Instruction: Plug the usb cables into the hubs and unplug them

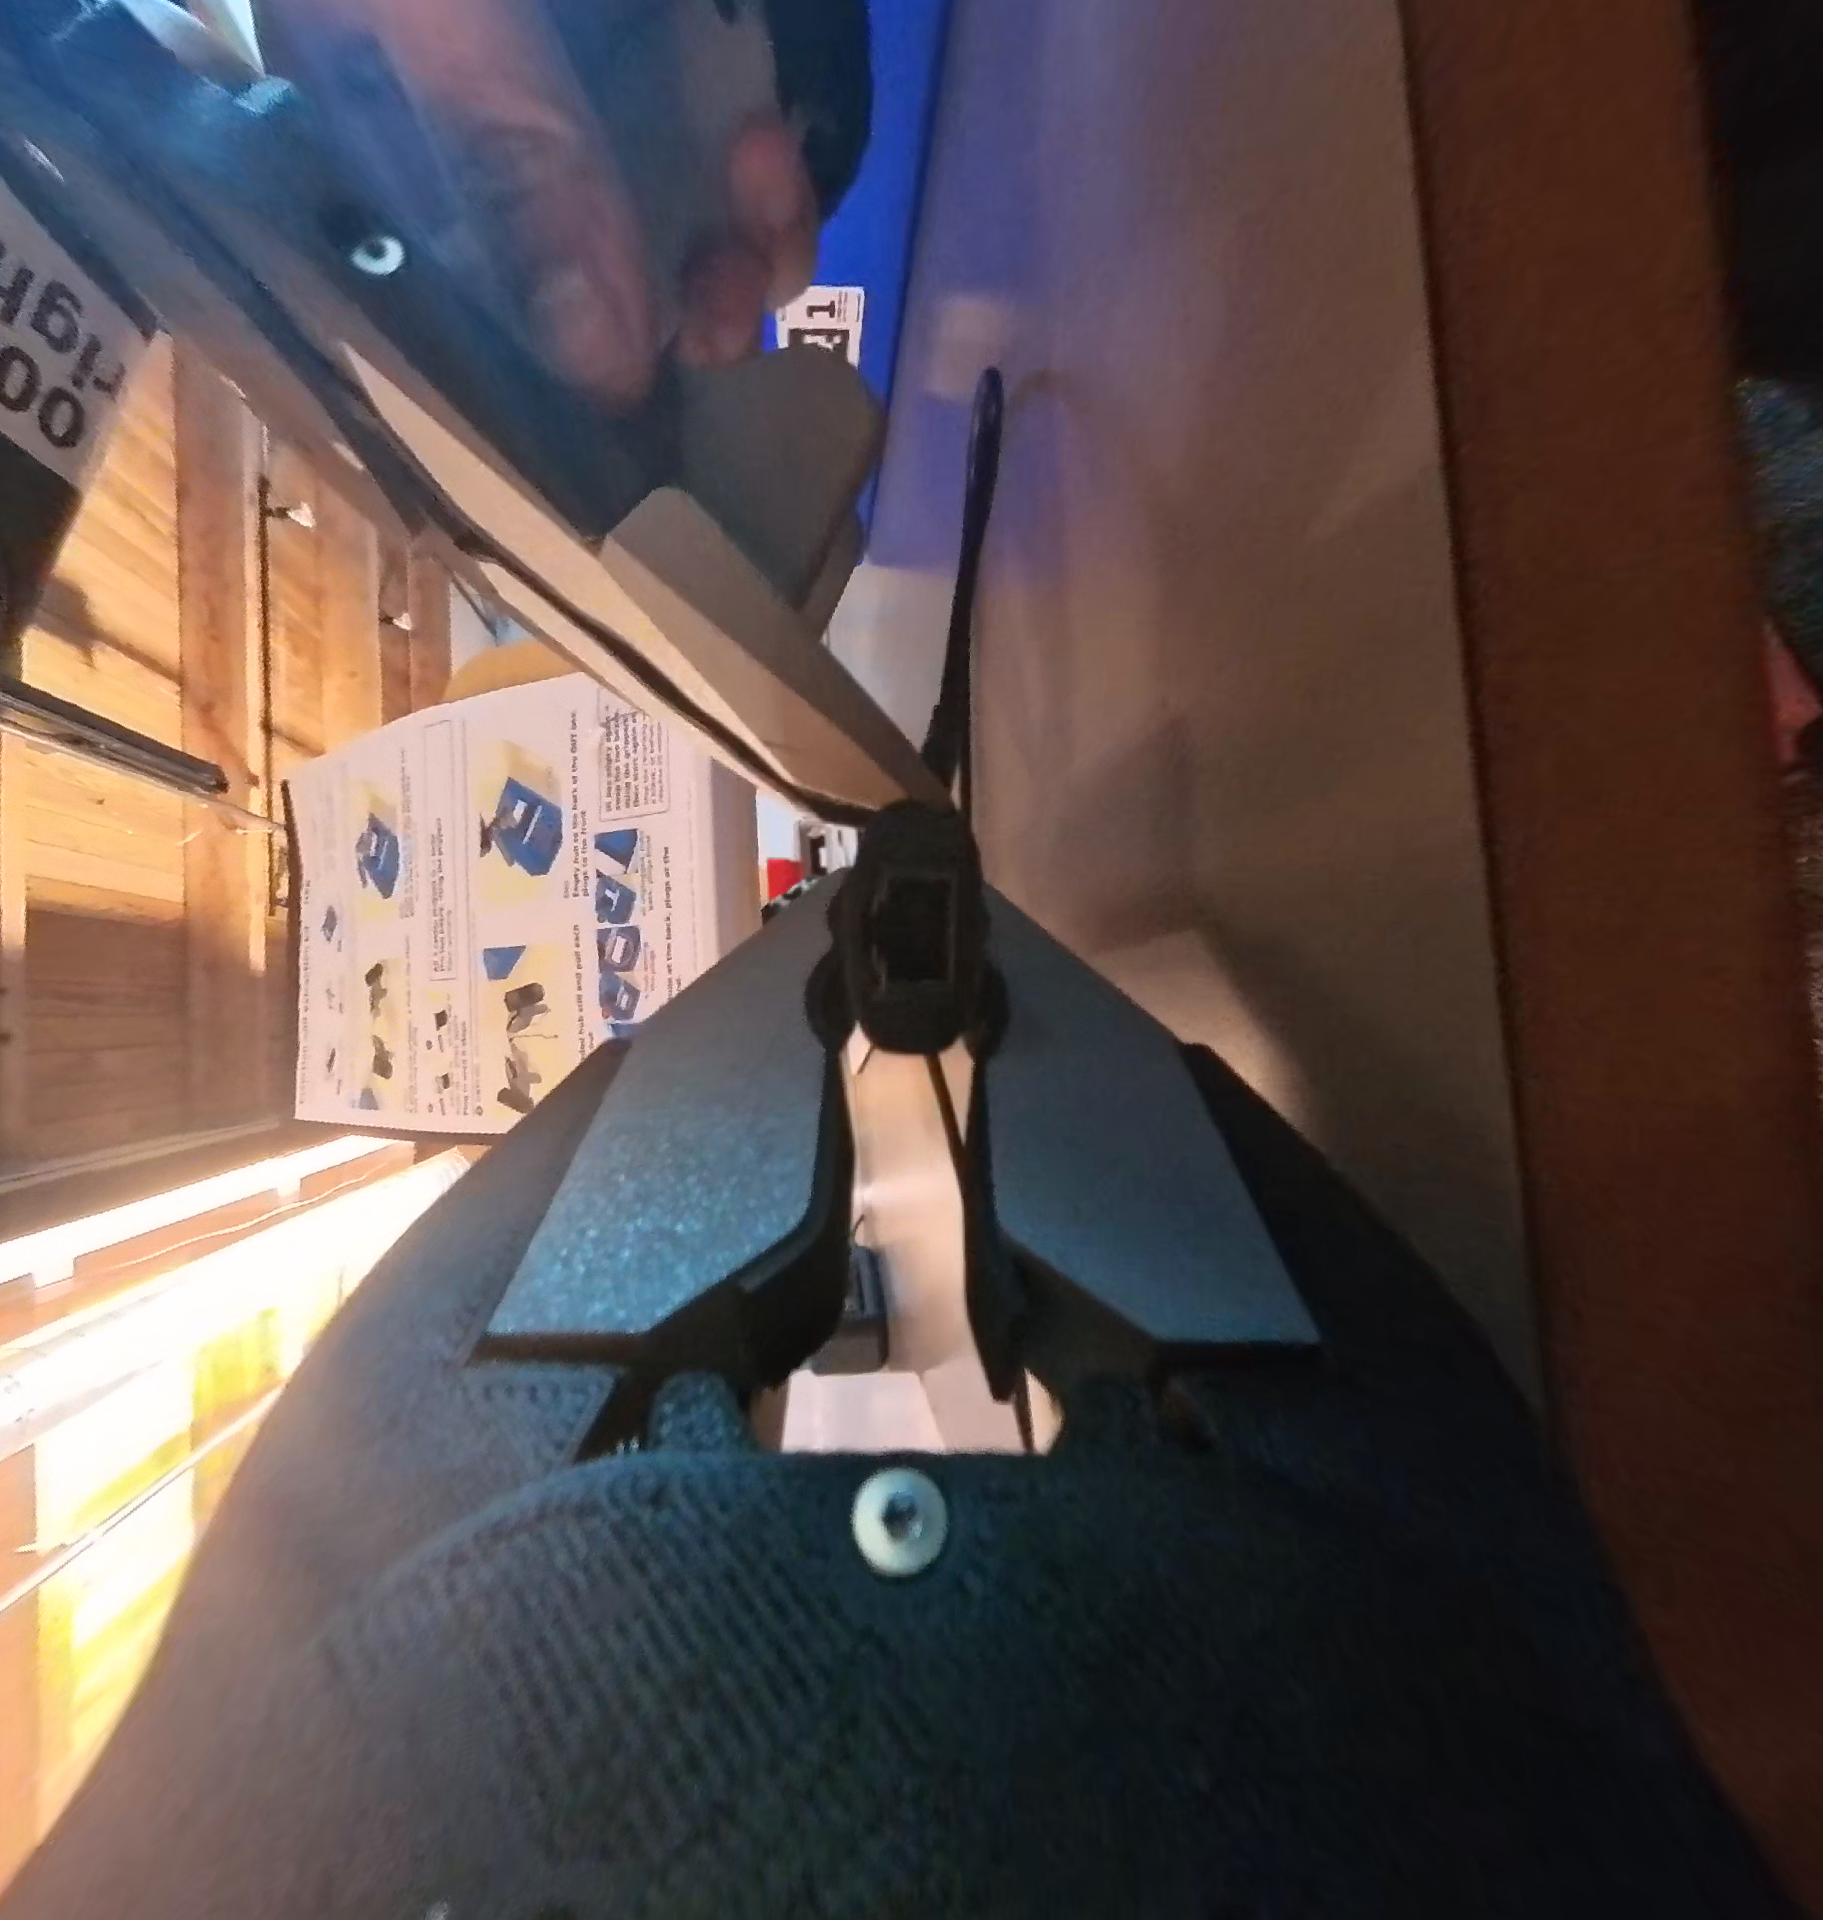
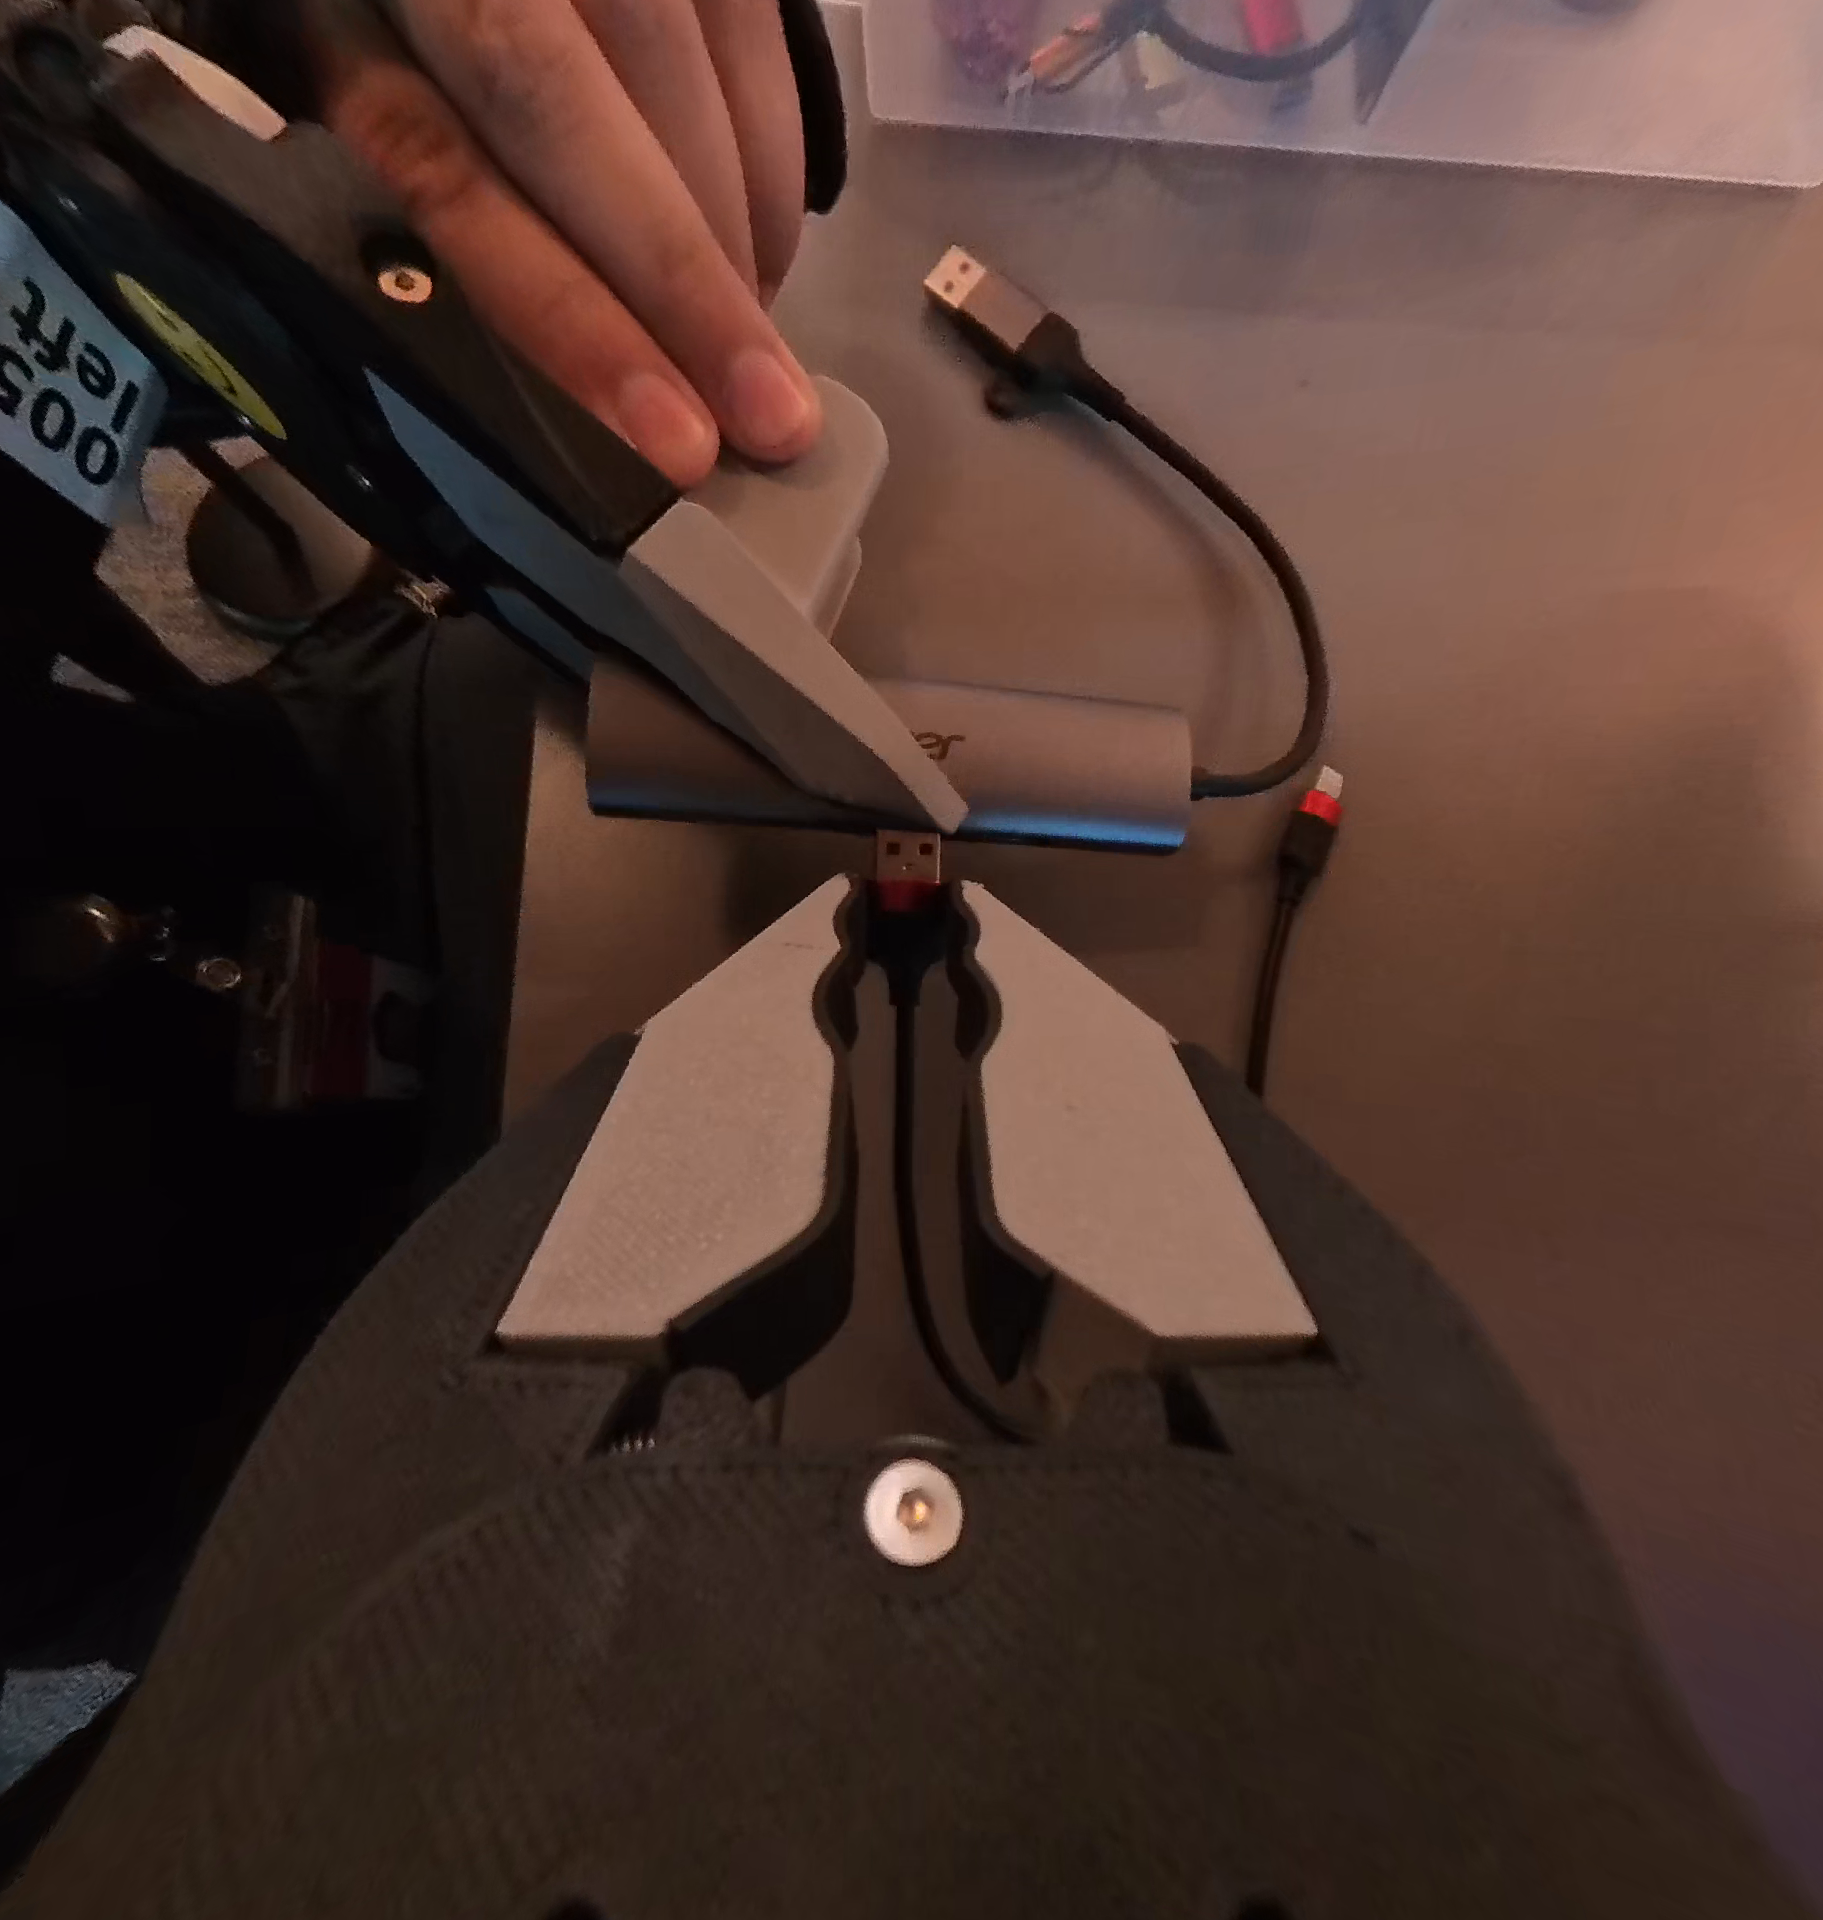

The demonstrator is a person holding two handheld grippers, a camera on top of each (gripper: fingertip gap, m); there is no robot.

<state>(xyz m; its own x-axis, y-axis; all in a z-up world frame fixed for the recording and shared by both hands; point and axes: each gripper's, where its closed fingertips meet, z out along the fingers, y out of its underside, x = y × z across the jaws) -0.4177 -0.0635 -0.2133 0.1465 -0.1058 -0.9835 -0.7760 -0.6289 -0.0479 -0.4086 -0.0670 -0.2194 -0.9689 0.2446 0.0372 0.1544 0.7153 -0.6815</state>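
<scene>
- Hub [image 2: 1052, 764] lies flat on the grey table [image 2: 1509, 1039], at 12 o'clock from the right gripper [image 2: 907, 894].
- Right gripper's fingers are closed on a red-collared USB plug [image 2: 907, 857], whose metal tip sits just short of the hub's near edge.
- Left gripper [image 2: 917, 800] slants in from 10 o'clock, its grey fingertip over the hub's top beside the plug; a hand [image 2: 595, 260] holds it.
- In the left wrist view, the left gripper [image 1: 912, 925] is nearly closed on a dark end-on piece, hard to identify.
- Hub's own cable [image 2: 1271, 582] loops to 1 o'clock, ending in a loose plug [image 2: 974, 291].
- Second red connector [image 2: 1317, 805] lies just off the hub's right end, at 3 o'clock.
- Clear bin [image 2: 1354, 94] of clutter lines the far edge.
- Table is open at 3 to 5 o'clock.
- Count: one hub, two grippers.
</scene>
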